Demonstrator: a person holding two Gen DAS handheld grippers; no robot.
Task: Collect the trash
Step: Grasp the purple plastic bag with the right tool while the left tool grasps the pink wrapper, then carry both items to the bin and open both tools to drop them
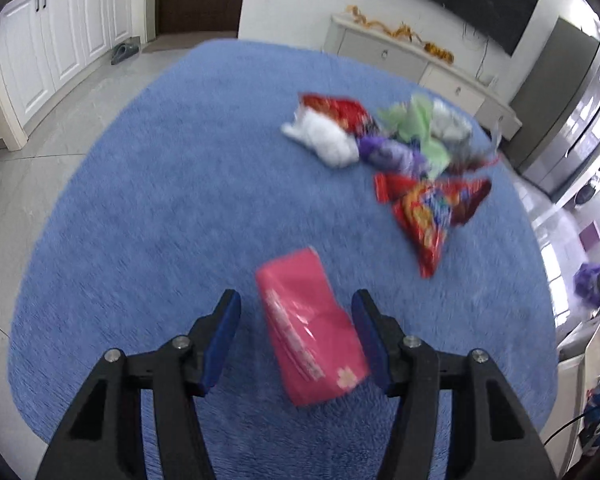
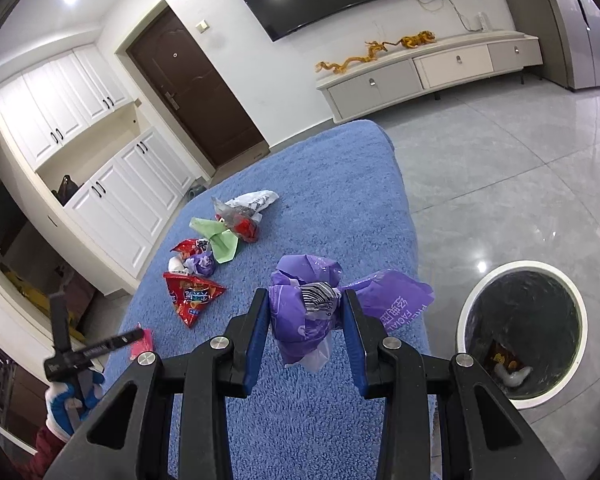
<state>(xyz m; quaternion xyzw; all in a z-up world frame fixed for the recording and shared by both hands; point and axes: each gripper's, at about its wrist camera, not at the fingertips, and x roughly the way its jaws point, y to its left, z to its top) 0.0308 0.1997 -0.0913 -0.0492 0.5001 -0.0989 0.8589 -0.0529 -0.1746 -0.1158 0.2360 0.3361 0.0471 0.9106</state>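
Purple wrapper in right hand-held gripper

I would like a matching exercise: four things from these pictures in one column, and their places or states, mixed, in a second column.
Things:
1. purple wrapper
2. pink packet
3. trash bin
4. green wrapper

Places or states:
a. on the floor beside the blue-covered table
b. lying between the open left gripper fingers
c. clamped in the right gripper
d. in the pile on the table

Pairs: 1-c, 2-b, 3-a, 4-d
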